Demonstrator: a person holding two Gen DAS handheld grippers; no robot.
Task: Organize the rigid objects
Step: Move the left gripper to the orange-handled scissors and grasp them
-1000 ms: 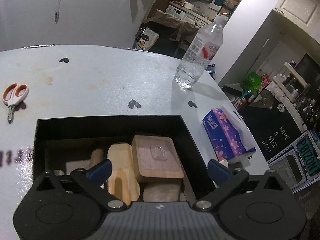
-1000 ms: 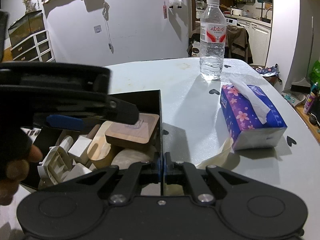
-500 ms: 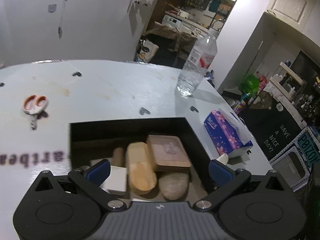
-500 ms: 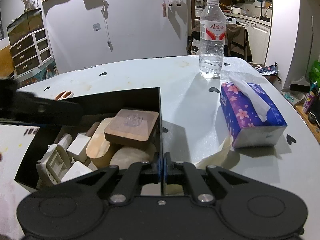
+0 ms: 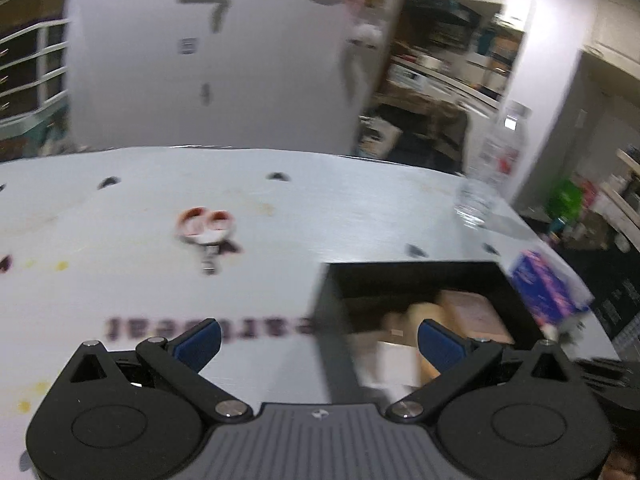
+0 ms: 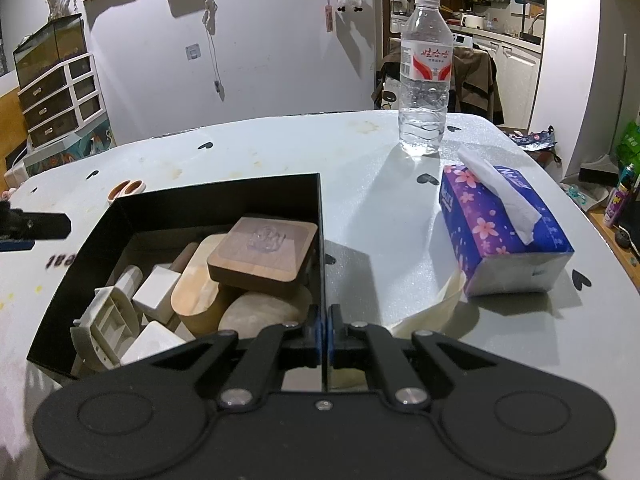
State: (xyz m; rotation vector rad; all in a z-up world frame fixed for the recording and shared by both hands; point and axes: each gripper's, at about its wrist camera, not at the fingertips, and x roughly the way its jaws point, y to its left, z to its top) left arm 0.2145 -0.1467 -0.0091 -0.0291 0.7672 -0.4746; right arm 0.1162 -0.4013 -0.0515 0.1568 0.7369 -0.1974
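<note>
The right tool (image 6: 324, 330) is pinching the thin right wall of the black box (image 6: 200, 200) on the table (image 6: 360, 160); the left tool (image 5: 318, 338) is spread, holding nothing. The scissors (image 5: 206, 228), lying well left of the box, are looking light and stiff, best gripped at the blades. Motion blur is obscuring their details.

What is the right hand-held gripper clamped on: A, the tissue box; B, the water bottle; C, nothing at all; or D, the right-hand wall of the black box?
D: the right hand-held gripper is shut with the thin wall of the black box pinched between its fingers, while the tissue box and water bottle stand apart on the table.
</note>
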